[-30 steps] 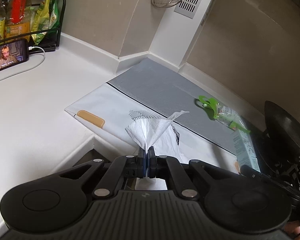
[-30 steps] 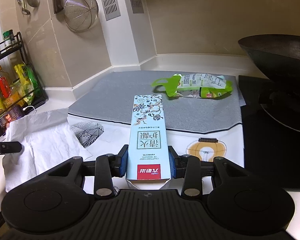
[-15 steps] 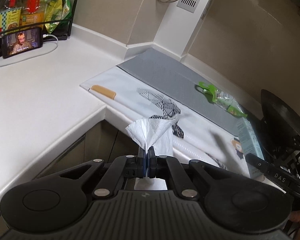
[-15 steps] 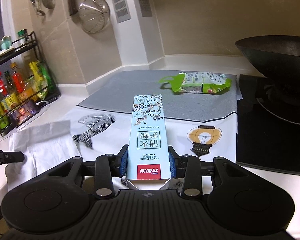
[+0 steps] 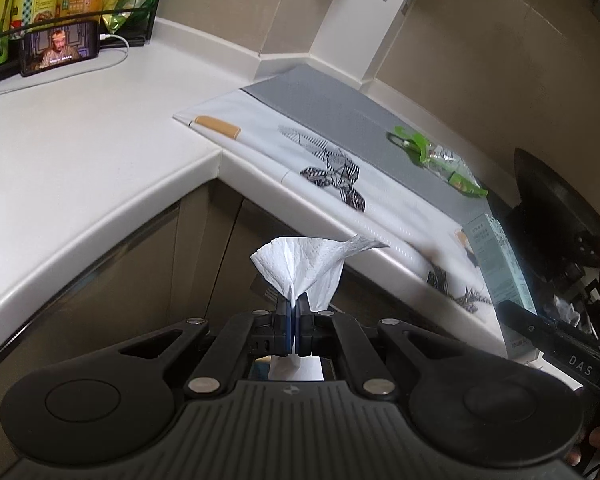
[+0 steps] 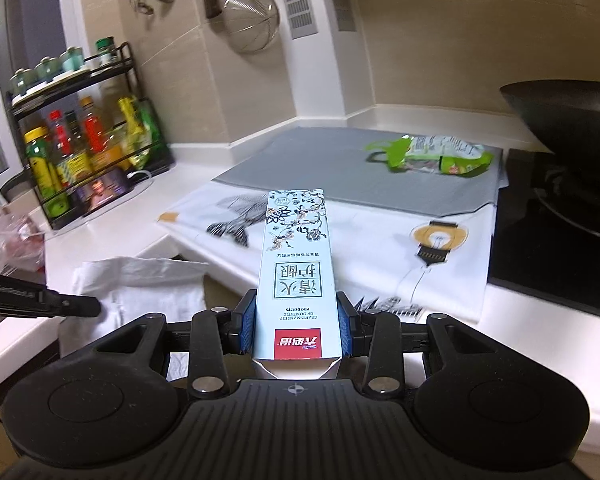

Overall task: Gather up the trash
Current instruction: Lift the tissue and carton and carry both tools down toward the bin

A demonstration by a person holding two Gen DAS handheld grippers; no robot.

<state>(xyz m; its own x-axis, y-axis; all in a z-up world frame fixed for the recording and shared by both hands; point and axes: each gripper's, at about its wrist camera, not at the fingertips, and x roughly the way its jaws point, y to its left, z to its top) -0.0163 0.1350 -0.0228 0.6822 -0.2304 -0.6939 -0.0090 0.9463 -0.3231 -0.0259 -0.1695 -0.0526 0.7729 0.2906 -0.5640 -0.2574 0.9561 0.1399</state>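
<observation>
Left gripper (image 5: 295, 322) pinches a crumpled tissue (image 5: 305, 266) tight; my right gripper (image 6: 297, 330) clamps the toothpaste box (image 6: 296, 276) — two pieces collected. Ahead of my right gripper, the green wrapper (image 6: 432, 157) lies on the mat (image 6: 300, 160) — uncollected.

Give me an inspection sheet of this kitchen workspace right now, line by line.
Surface: white counter with printed cloth and grey mat.
Job's things: tissue, carton, green wrapper left on the mat.
Clutter: phone, bottle rack.
Grippers: left gripper shut on tissue; right gripper shut on carton.
Cables: white cable at the phone.
Surroundings: wok, hanging strainer.
</observation>
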